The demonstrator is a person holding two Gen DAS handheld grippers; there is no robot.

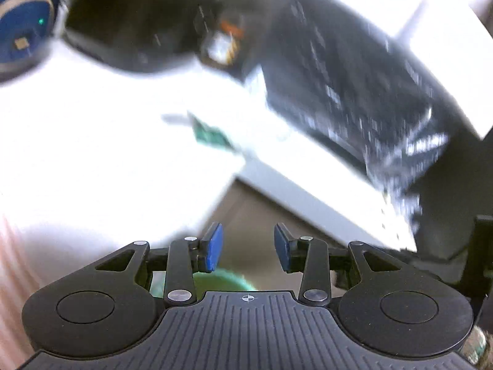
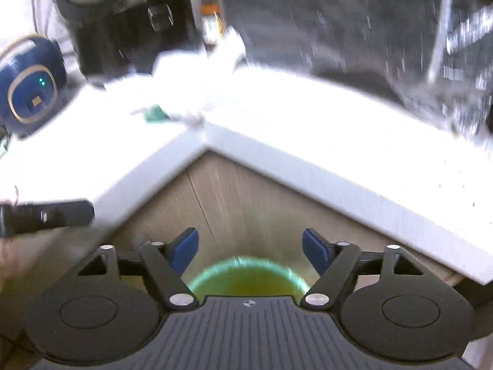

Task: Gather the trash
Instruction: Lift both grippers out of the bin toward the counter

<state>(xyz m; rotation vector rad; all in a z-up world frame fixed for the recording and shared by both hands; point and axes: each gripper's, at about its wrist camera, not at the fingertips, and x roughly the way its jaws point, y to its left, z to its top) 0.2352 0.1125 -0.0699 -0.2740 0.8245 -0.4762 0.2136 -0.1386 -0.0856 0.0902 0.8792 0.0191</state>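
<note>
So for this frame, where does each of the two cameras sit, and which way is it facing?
Left wrist: rides on the left tool, angled down over the white table corner; its own open blue pads, nothing between them.
Right wrist: rides on the right tool, angled down past the table corner to the green bin on the floor below; its own open pads, empty, and the other tool's dark tip at left.
Shared: table corner, green wrapper, blue device, black bag, green bin.
</note>
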